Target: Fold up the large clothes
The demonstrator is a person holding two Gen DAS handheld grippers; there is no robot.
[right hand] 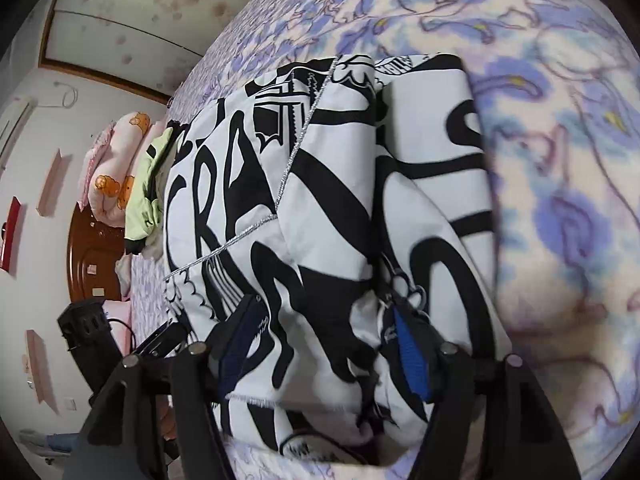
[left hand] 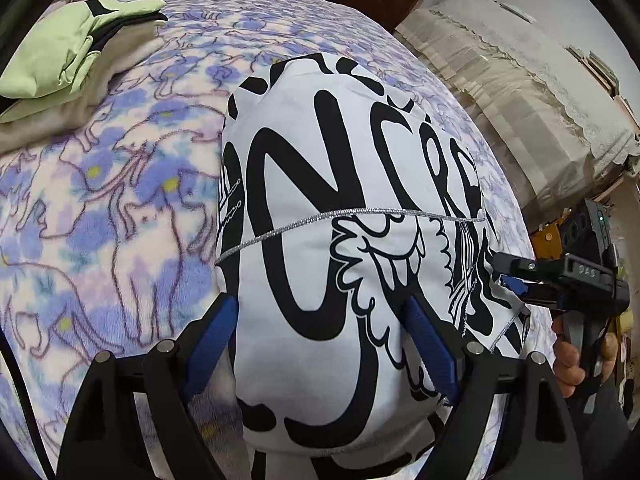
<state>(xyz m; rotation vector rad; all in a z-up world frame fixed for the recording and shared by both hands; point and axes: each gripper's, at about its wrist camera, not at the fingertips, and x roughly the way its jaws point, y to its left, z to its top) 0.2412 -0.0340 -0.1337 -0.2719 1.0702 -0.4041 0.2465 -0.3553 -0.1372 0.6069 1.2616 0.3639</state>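
Left wrist view: folded white garment (left hand: 344, 240) with heavy black lettering and a thin silver cord across it lies centre frame on the blue-and-lilac fleece blanket (left hand: 120, 200). Only this view shows the stack of folded clothes (left hand: 68, 60) at upper left, pale green piece on top of beige ones, well apart from the garment, plus the lace-covered furniture (left hand: 520, 92) at upper right. It also shows the right gripper (left hand: 508, 274) from outside, at the right edge, a hand (left hand: 576, 356) on its handle, fingertips at the garment's right-hand edge; from here I cannot tell whether cloth is pinched. Left gripper (left hand: 320, 312): jaws stand wide, blue pads on either side of the garment's near rounded end; the right pad lies against the cloth, the left pad sits just beside its edge, no squeeze visible. Right wrist view: same garment (right hand: 332, 208) fills the centre, bunched and thicker at the bottom of the frame, blanket (right hand: 560, 160) to the right. Only this view shows pink bedding (right hand: 116, 168) with bear print and the wall at left. Here the right gripper (right hand: 324, 320) has its jaws apart, straddling a raised fold of cloth; pads flank the fold without clamping it. Image somewhat blurred.
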